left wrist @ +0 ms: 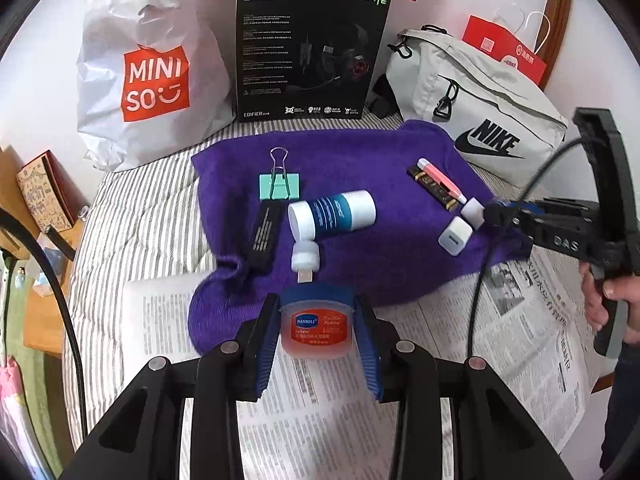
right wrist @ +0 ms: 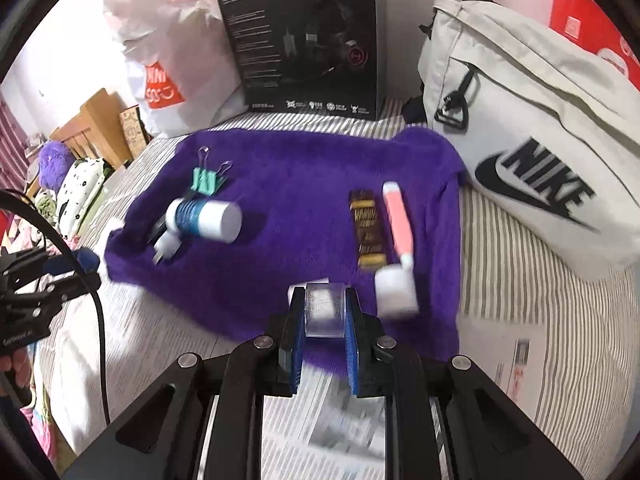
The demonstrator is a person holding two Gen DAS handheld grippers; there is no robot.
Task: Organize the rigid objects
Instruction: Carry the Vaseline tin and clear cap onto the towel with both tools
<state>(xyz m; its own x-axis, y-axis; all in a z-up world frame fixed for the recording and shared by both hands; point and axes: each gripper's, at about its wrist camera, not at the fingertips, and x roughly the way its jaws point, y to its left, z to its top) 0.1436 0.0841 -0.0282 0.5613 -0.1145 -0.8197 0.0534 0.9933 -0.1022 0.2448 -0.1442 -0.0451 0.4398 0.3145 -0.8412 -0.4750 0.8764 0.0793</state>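
Seven small items on purple towel (left wrist: 360,152): one mint binder clip (left wrist: 279,187), one blue-and-white bottle (left wrist: 334,213), one black bar (left wrist: 264,236), one white plug (left wrist: 306,258), one white charger cube (left wrist: 455,236), one brown-gold stick (left wrist: 432,186), one pink-and-white tube (left wrist: 440,180). One "HANBOLI" jar (left wrist: 316,326) clamped between left gripper (left wrist: 316,336) pads at towel's near edge. One small clear case (right wrist: 324,312), writing blurred, pinched in right gripper (right wrist: 323,332) over towel's near edge. Behind towel: "MINISO" bag (left wrist: 148,72), "HECATE"/"EDIFIER" box (left wrist: 308,52), "NIKE" pouch (left wrist: 480,104).
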